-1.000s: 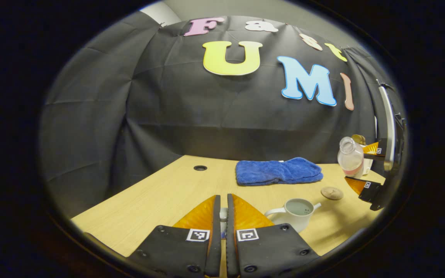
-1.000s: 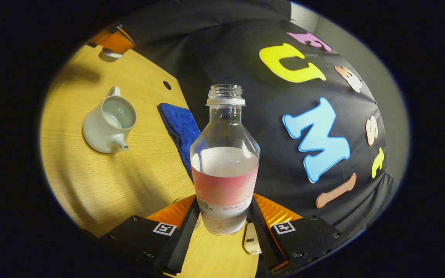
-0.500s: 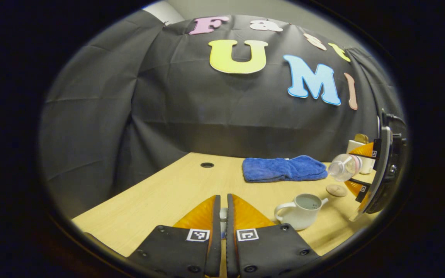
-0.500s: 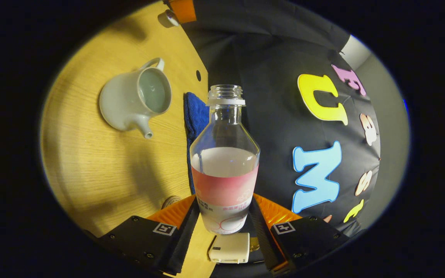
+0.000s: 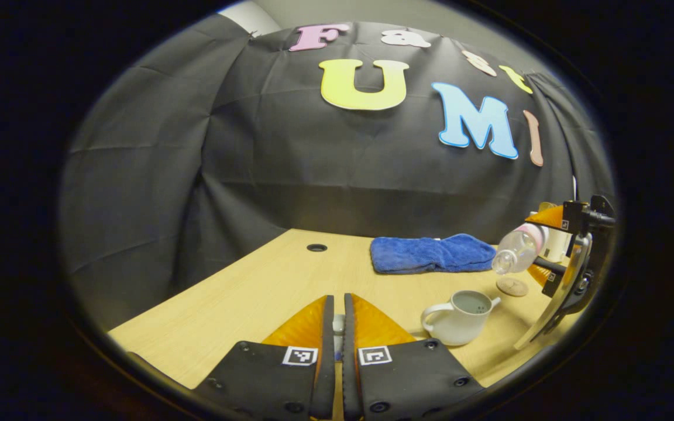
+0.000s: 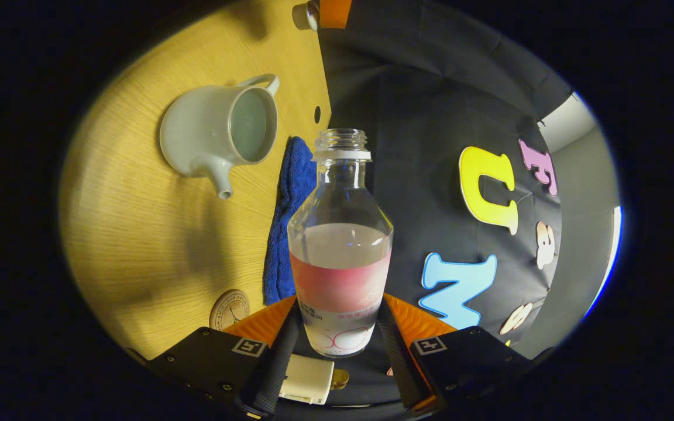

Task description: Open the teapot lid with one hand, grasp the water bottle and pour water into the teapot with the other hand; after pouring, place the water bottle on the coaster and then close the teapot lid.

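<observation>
The white teapot (image 5: pixel 457 320) stands open on the wooden table (image 5: pixel 267 292), its lid off. My left gripper (image 5: pixel 338 305) is held left of the teapot and is shut on the small white lid (image 5: pixel 339 323), little of which shows between the fingers. My right gripper (image 6: pixel 340 334) is shut on the clear water bottle (image 6: pixel 340 234), which has a pink label and no cap. In the left gripper view the bottle (image 5: pixel 515 250) is tilted, its mouth just above and right of the teapot's opening. No water stream shows. The round coaster (image 5: pixel 512 286) lies behind the teapot.
A folded blue towel (image 5: pixel 433 254) lies at the back of the table near the cloth wall. A cable hole (image 5: pixel 316 247) sits in the tabletop at the back left. A small white box (image 6: pixel 308 380) shows under my right gripper.
My right gripper has rolled the bottle from upright to a steep tilt and brought its mouth down closer to the teapot. My left gripper has stayed almost still with the lid.
</observation>
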Demonstrator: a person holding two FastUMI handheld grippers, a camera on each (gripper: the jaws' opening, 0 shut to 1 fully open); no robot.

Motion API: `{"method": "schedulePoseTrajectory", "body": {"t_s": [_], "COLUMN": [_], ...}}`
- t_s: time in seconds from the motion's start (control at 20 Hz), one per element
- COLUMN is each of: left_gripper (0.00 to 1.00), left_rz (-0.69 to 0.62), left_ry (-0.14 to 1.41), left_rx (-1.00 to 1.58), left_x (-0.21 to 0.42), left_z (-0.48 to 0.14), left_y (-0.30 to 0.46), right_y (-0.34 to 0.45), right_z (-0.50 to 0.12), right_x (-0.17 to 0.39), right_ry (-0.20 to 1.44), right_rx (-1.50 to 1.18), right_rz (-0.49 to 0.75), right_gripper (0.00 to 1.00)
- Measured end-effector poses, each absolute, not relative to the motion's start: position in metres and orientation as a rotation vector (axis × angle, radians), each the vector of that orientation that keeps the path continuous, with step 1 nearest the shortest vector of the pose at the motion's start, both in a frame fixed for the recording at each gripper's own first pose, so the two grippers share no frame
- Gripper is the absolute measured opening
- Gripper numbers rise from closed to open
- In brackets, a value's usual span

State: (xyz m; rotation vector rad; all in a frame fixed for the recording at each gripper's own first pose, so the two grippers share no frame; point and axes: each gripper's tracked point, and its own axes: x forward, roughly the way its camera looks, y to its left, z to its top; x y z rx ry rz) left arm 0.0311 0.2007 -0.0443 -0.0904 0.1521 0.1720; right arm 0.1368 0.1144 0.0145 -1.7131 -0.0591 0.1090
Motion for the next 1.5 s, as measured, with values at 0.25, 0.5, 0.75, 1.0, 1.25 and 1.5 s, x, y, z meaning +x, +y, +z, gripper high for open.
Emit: {"method": "schedulePoseTrajectory", "body": {"t_s": [0.25, 0.5, 0.75, 1.0, 1.25, 1.5], "left_gripper": [0.12, 0.12, 0.12, 0.12, 0.12, 0.12], "left_rz": [0.173, 0.17, 0.169, 0.168, 0.169, 0.167], "left_ry": [0.159, 0.169, 0.173, 0.179, 0.184, 0.188], "left_rx": [-0.093, -0.091, -0.091, -0.09, -0.09, -0.094], "left_x": [0.03, 0.029, 0.03, 0.031, 0.03, 0.03], "left_z": [-0.049, -0.053, -0.053, -0.056, -0.057, -0.059], "left_y": [0.2, 0.2, 0.201, 0.201, 0.202, 0.2], "right_y": [0.115, 0.117, 0.118, 0.118, 0.12, 0.12], "right_z": [0.024, 0.031, 0.036, 0.039, 0.041, 0.042], "right_x": [0.14, 0.141, 0.141, 0.141, 0.138, 0.138], "right_ry": [-0.112, -0.17, -0.204, -0.235, -0.272, -0.295], "right_rx": [-1.804, -1.874, -1.927, -1.953, -1.973, -1.991], "right_rz": [0.09, 0.083, 0.086, 0.088, 0.076, 0.071], "right_gripper": [0.76, 0.76, 0.76, 0.75, 0.75, 0.72]}}
